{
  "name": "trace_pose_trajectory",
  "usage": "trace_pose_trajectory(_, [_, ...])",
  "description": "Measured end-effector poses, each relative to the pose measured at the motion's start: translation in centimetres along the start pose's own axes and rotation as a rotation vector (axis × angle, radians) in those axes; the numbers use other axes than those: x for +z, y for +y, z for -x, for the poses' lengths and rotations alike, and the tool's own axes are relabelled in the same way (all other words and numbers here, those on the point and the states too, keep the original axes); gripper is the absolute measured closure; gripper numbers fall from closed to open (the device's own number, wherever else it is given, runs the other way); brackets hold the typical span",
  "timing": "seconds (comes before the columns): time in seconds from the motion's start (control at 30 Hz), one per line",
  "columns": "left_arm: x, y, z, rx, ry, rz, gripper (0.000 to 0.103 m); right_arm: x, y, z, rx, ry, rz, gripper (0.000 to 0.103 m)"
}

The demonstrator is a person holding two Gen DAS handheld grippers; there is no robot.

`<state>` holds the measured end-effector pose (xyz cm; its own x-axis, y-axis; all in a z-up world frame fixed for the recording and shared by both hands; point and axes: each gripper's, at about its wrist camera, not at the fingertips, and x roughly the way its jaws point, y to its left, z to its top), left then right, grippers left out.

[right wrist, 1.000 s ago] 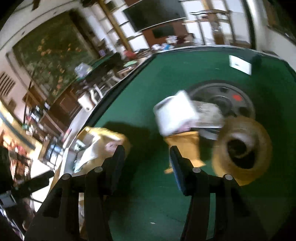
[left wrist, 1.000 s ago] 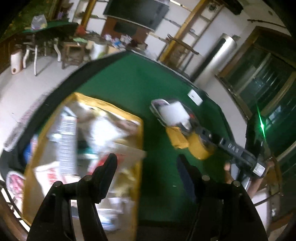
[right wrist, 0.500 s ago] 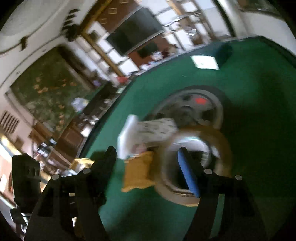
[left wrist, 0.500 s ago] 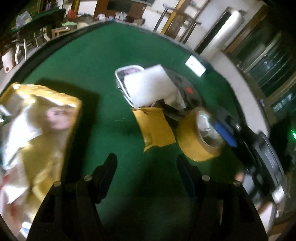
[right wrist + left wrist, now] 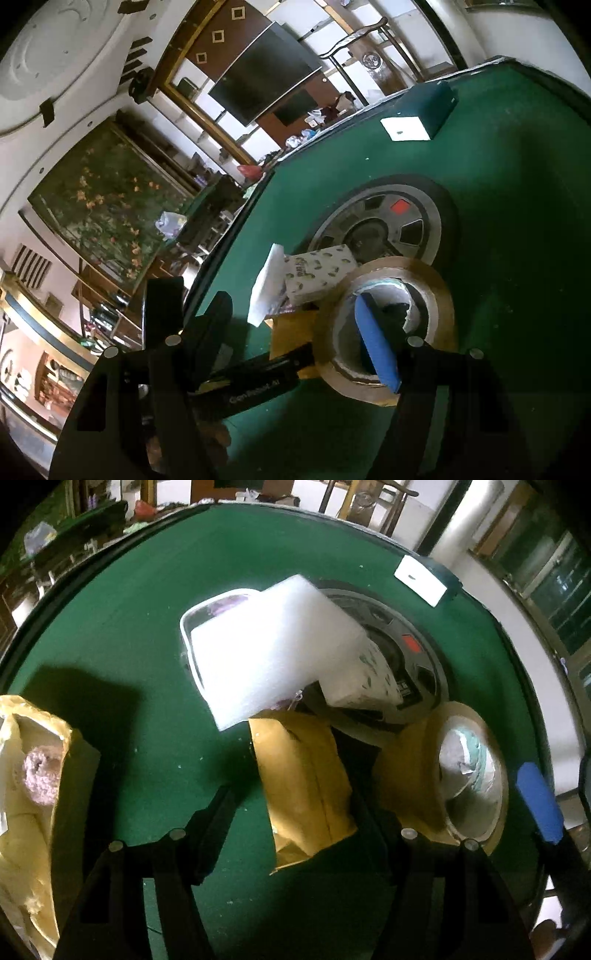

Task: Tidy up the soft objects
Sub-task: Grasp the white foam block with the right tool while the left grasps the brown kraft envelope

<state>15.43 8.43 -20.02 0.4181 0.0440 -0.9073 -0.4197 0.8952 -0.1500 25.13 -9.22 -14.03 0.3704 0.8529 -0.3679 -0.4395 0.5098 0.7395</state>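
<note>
yellow padded envelope [image 5: 306,786] flat, long axis running away from camera

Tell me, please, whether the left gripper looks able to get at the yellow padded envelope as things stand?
Probably yes. The left gripper already has its fingers either side of the yellow envelope, which lies bare at this end; only its far end is tucked under the white foam block. The fingers have just been closing.

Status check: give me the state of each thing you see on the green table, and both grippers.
left gripper: jaws closing around yellow padded envelope, not yet gripping
right gripper: open, one finger inside tape roll
white foam block: tilted, resting on the pile
patterned tissue pack: lying behind foam
yellow bag: open, stuffed
</note>
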Motion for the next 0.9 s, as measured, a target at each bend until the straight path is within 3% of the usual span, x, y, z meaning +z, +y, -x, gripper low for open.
trace_pose_trajectory(0.03, [-0.1, -0.1, 0.1, 0.005, -0.009, -0.008, 0.06, -0.1, -0.1, -0.1, 0.0, 0.004, -0.003, 0.033])
trace_pose_trajectory(0.2, [-1.0, 0.8, 1.3, -0.053, -0.012, -0.019, 0.066, -0.2, -0.2, -0.6, -0.001, 0.021, 0.002, 0.033])
trace_pose_trajectory(0.53, [-6.9, 6.2, 7.0, -0.198, -0.023, 0.042, 0.066, -1.9, 2.6, -3.1, 0.006, 0.1, 0.143, 0.033])
trace_pose_trajectory(0.73, [-10.5, 10.1, 11.7, -0.328, -0.084, 0.09, 0.066, -1.4, 8.0, -7.2, -0.099, 0.175, 0.299, 0.033])
trace_pose_trajectory(0.9, [-10.9, 12.1, 14.4, -0.386, -0.149, 0.116, 0.066, 0.2, 11.5, -13.0, -0.233, 0.26, 0.412, 0.033])
